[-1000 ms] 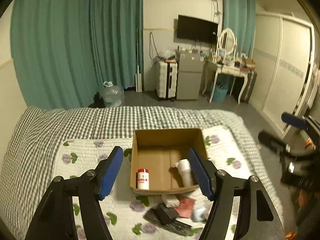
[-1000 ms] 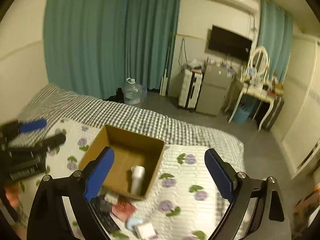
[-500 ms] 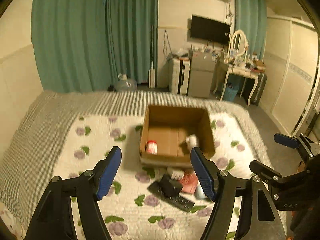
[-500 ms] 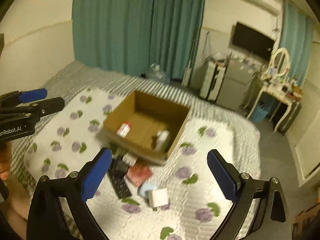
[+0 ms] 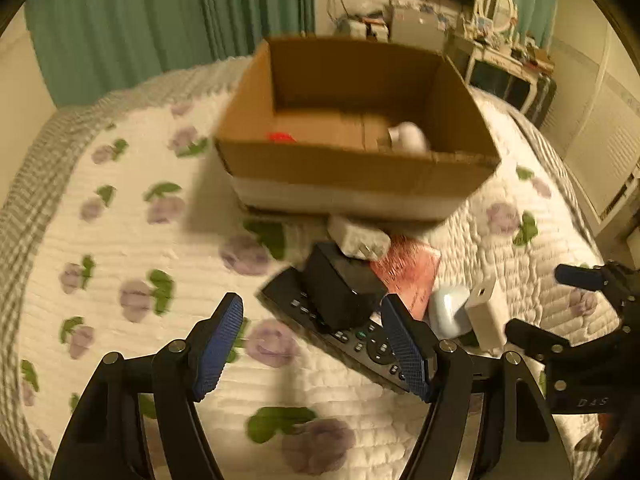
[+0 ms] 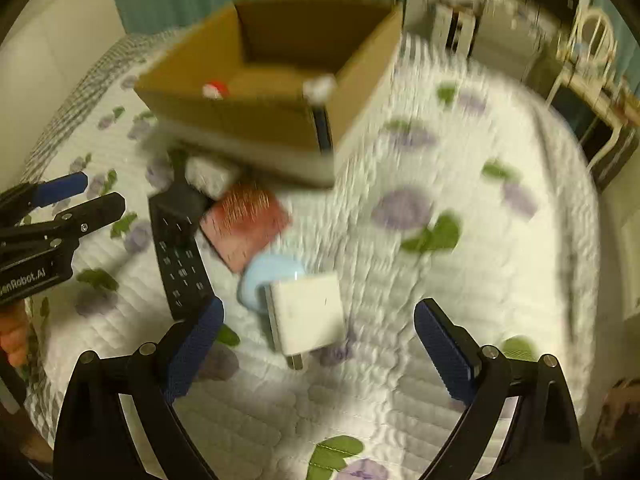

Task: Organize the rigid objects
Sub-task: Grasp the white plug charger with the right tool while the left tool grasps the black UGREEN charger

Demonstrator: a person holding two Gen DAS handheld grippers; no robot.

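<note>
Both grippers empty, jaws spread. Left gripper [image 5: 316,340] lines up w/ the black block [image 5: 340,288] atop the remote [image 5: 344,332]; right gripper [image 6: 320,340] frames the white charger [image 6: 306,312], prob. next pick. Cardboard box [image 5: 352,172] sits just behind the pile, already holding two items, too blurred to name.

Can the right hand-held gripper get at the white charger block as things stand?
Probably yes. The right hand-held gripper is open and the white charger block sits between its fingers, top exposed. The pale blue case touches its far side, but nothing covers it.
</note>
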